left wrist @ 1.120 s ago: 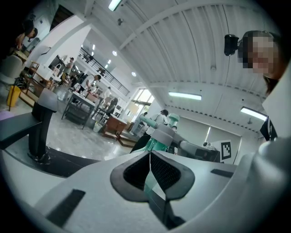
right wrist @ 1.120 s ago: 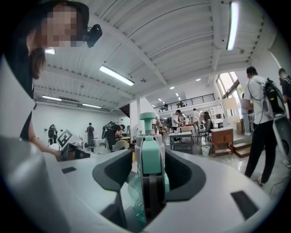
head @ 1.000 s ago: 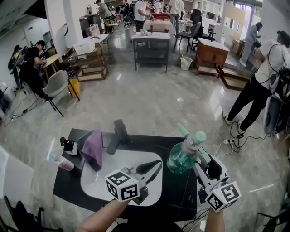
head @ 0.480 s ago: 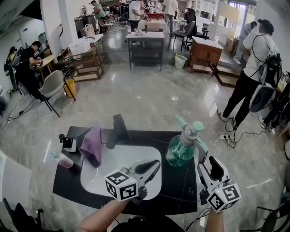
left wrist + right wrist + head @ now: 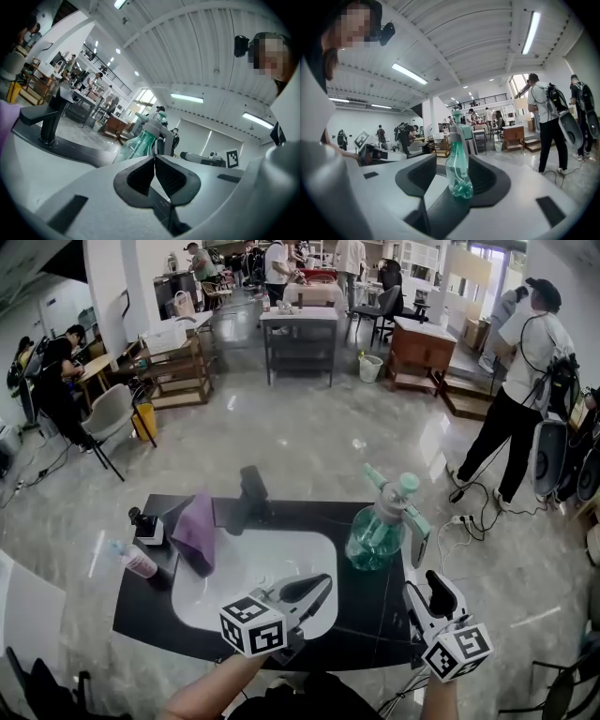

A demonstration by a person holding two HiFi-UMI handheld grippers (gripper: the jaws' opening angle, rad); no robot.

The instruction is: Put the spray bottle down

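Observation:
The spray bottle [image 5: 375, 538], clear green with a pale green trigger head, stands upright on the black counter [image 5: 375, 620] just right of the sink. My right gripper [image 5: 424, 585] is open and a little nearer me than the bottle, not touching it. In the right gripper view the bottle [image 5: 458, 174] shows between the spread jaws but beyond them. My left gripper [image 5: 319, 585] hangs shut and empty over the white sink basin [image 5: 234, 573]. From the left gripper view the bottle [image 5: 140, 143] shows beyond the closed pads [image 5: 165, 174].
A black faucet [image 5: 248, 495] stands behind the basin. A purple cloth [image 5: 197, 532] drapes over the sink's left rim, with a black dispenser [image 5: 142, 526] and a small pink-topped bottle [image 5: 133, 561] beside it. A person [image 5: 520, 381] stands on the floor at right.
The right gripper has drawn back toward me, away from the spray bottle, which now stands alone on the counter. The left gripper has stayed over the sink.

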